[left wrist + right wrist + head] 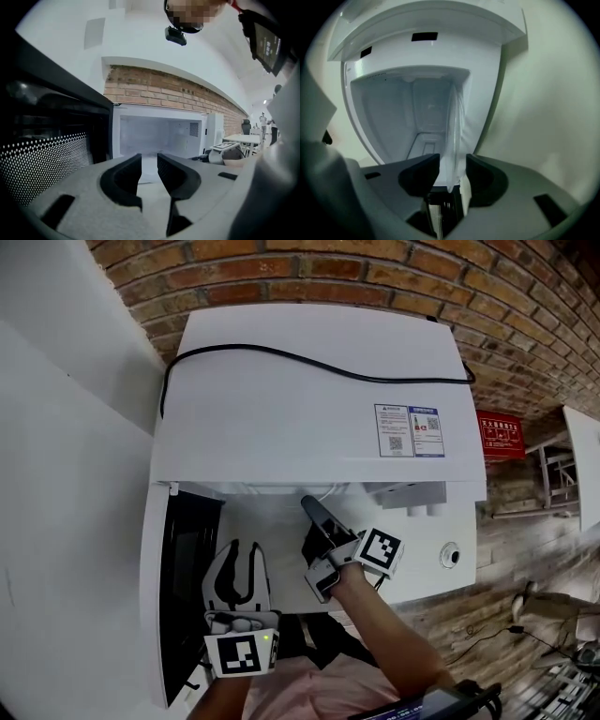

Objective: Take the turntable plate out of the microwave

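Right gripper (pixel 453 163): rolled onto its side, jaws partway closed on the near rim of the plate (pixel 452 122), a pad against each face.
Left gripper (pixel 149 157): jaws a narrow gap apart with nothing between them; it hangs outside, facing the open cavity.
Plate: clear glass, seen edge-on, reaching from the jaws back into the microwave (pixel 281 418).
Microwave: white, against a brick wall (pixel 328 273), with a black cable (pixel 309 359) across its top.
Door (pixel 183 577): swung open at the left, beside the left gripper.
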A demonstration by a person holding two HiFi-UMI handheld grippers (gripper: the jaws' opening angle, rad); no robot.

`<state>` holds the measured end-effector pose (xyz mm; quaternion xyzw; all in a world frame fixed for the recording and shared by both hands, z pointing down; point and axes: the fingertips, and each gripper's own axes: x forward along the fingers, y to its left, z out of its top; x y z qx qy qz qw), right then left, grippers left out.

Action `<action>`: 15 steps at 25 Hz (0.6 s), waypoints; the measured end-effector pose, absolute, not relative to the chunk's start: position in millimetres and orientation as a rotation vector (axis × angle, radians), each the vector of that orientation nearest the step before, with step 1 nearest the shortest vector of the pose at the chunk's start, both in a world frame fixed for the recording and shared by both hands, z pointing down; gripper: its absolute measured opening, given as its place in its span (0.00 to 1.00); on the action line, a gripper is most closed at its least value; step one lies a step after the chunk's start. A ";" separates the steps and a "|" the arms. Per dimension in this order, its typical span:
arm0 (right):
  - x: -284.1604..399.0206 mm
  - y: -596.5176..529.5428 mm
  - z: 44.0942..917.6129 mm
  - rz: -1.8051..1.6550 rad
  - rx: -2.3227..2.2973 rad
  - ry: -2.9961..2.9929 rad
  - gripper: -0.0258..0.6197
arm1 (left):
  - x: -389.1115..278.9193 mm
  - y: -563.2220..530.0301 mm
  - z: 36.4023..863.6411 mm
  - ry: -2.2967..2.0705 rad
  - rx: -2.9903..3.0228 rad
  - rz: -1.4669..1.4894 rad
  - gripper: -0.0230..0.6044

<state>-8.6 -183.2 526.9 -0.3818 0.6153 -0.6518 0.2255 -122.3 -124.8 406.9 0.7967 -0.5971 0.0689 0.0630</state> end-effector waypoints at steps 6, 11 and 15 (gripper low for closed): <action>-13.7 -196.0 531.8 -1.787 -1.031 1.720 0.30 | -128.4 -122.9 406.2 -1.818 2.398 0.219 0.19; -13.0 -194.7 531.1 -1.754 -1.022 1.766 0.21 | -131.1 -123.2 407.8 -1.822 2.392 0.226 0.19; -12.7 -193.7 524.7 -1.718 -1.005 1.799 0.11 | -128.9 -123.8 407.5 -1.817 2.396 0.225 0.19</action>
